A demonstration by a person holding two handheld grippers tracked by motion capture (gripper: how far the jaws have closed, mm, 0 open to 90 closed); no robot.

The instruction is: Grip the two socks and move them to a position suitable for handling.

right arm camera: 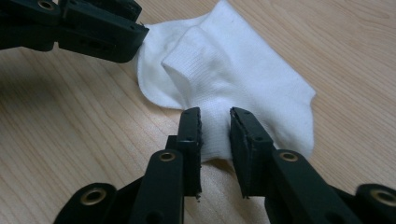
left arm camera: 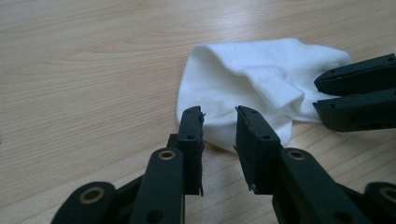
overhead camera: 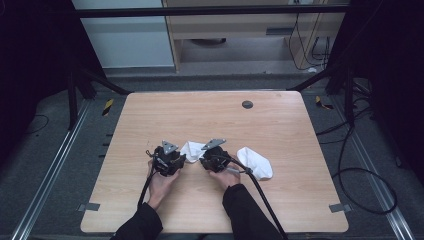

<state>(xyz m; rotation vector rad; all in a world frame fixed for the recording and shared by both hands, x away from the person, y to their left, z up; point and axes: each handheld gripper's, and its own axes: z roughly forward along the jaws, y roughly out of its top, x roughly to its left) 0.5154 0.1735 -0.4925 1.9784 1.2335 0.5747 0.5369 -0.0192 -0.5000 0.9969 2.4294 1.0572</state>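
White cotton sits between the two tools: a small sock (overhead camera: pixel 192 149) lies crumpled on the pale wooden table (overhead camera: pixel 280 130), toward the person's side, with its ribbed cuff folded up on top. A second white sock (overhead camera: pixel 256 162) lies just to the right of the person's right hand (overhead camera: pixel 226 177), flat on the wood and apart from the first. The left gripper (left arm camera: pixel 218 122) comes at the crumpled sock from one edge, its jaws parted a little with the tips at the hem, the fabric showing through the gap but not pinched. The right gripper (right arm camera: pixel 215 122) faces it from the other edge, its jaws likewise slightly apart, straddling a fold of the sock without closing on it. Each tool's tips show in the other's view, resting right at the cloth. Dark sleeves (overhead camera: pixel 245 210) reach in from the near edge, and a black cable (overhead camera: pixel 265 200) trails back off the right gripper
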